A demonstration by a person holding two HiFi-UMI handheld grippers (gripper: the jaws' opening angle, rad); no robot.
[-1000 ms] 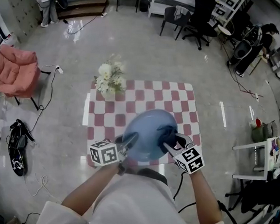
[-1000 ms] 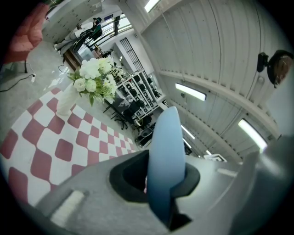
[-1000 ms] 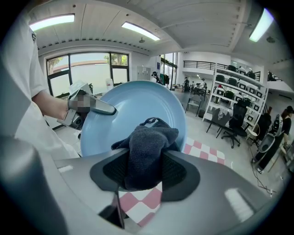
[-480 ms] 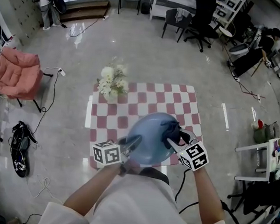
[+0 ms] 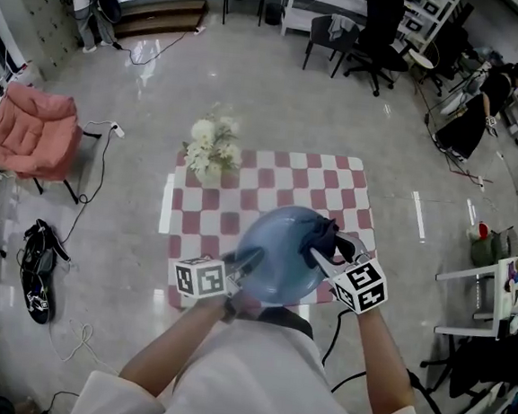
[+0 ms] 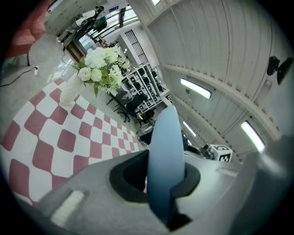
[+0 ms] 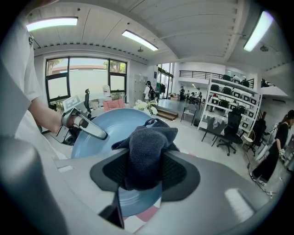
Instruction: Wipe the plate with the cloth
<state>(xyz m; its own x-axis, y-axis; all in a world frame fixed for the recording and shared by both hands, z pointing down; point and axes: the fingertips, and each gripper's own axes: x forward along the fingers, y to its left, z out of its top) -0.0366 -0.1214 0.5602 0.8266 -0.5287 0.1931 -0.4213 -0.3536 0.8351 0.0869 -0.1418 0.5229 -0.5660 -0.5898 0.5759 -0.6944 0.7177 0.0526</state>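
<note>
A light blue plate (image 5: 278, 248) is held up over the near side of a red-and-white checked table (image 5: 269, 189). My left gripper (image 5: 240, 265) is shut on the plate's near-left rim; in the left gripper view the plate (image 6: 166, 165) shows edge-on between the jaws. My right gripper (image 5: 326, 246) is shut on a dark blue cloth (image 5: 321, 239), which presses on the plate's right side. In the right gripper view the cloth (image 7: 147, 153) bunches between the jaws, with the plate (image 7: 108, 133) behind it and the left gripper (image 7: 87, 127) on the plate's far rim.
A vase of white flowers (image 5: 208, 148) stands at the table's far left corner. A pink chair (image 5: 27, 132) is off to the left, office chairs (image 5: 364, 31) at the back, a shelf unit (image 5: 495, 285) at the right. Cables lie on the floor.
The cloth in my right gripper has slid from the plate's middle right toward its far right rim. The plate and left gripper have shifted slightly right.
</note>
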